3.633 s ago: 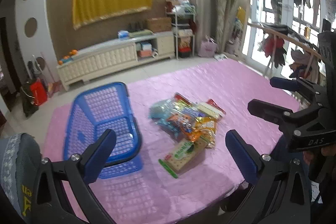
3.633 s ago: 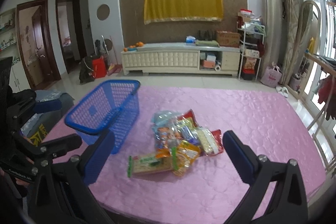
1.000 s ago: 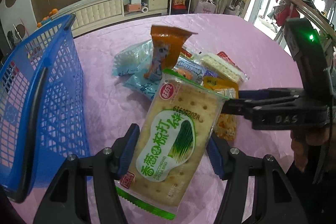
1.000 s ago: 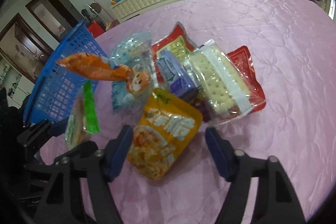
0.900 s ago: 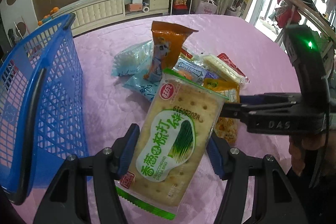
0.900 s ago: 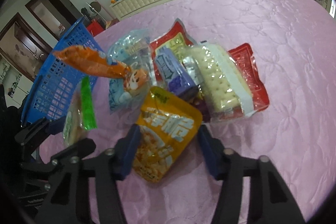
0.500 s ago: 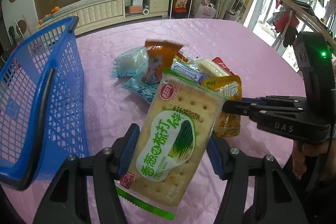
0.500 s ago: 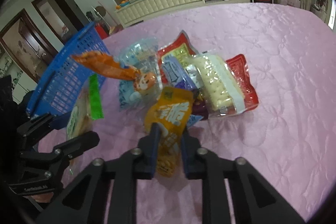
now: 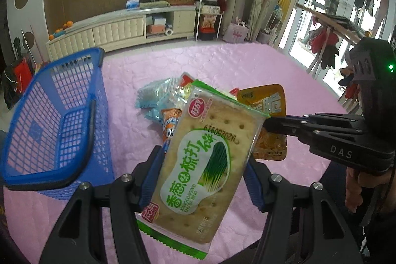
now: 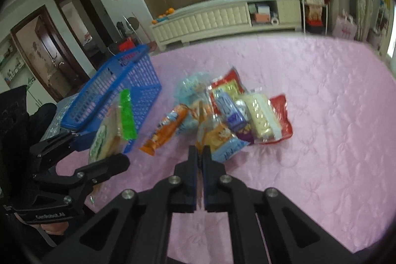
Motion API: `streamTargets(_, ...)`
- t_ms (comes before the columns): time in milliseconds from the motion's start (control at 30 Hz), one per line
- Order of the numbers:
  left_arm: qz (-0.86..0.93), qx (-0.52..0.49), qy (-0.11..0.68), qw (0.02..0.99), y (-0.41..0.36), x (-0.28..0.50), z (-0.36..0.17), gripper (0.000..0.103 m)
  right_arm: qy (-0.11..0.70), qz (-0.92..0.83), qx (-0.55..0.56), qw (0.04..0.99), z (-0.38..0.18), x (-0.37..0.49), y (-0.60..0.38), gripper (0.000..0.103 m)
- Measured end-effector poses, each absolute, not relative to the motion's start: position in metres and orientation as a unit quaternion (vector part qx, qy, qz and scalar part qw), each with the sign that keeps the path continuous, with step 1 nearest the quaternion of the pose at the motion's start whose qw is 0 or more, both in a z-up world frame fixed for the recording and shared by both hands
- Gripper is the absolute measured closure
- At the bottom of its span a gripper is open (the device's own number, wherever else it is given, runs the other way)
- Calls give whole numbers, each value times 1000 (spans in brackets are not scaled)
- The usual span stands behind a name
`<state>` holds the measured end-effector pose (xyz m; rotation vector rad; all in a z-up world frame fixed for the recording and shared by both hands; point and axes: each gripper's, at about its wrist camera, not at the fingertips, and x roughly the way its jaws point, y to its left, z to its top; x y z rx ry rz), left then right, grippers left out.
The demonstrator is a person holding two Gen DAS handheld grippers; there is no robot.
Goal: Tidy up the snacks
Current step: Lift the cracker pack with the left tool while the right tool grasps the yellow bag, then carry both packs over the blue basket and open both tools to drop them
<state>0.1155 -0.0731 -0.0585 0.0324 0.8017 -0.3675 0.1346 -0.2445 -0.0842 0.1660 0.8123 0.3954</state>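
Observation:
A green-and-cream cracker pack (image 9: 203, 160) is clamped upright in my left gripper (image 9: 204, 161), above the pink table. At its left stands the blue mesh basket (image 9: 49, 115), with nothing seen inside it. My right gripper (image 10: 200, 152) has its jaws closing tight on a yellow snack bag (image 9: 266, 103), lifted off the pile and seen edge-on as a thin strip (image 10: 200, 125) in the right wrist view. That view also shows the left gripper (image 10: 109, 157) with the cracker pack (image 10: 106, 137) in front of the basket (image 10: 118, 88).
Several snack packets (image 10: 235, 110) lie in a pile on the pink tablecloth (image 10: 321, 115), and an orange packet (image 10: 163, 128) lies flat beside them. A hand (image 9: 354, 189) holds the right gripper. Beyond the table are a cream cabinet (image 9: 118, 31) and a doorway (image 10: 47, 53).
The right gripper's jaws shut on the yellow bag and lifted it off the table. Both grippers rose. The orange packet that stood up now lies flat.

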Motion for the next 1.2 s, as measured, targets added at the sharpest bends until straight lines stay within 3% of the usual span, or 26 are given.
streamTargets(667,-122,13,318,940,0,84,22,44,305,243,20,921,5,119,-185,97)
streamTargets(1200,-64,-12,313,948,85,114,67,44,269,310,-29,912,47,155,-104,97)
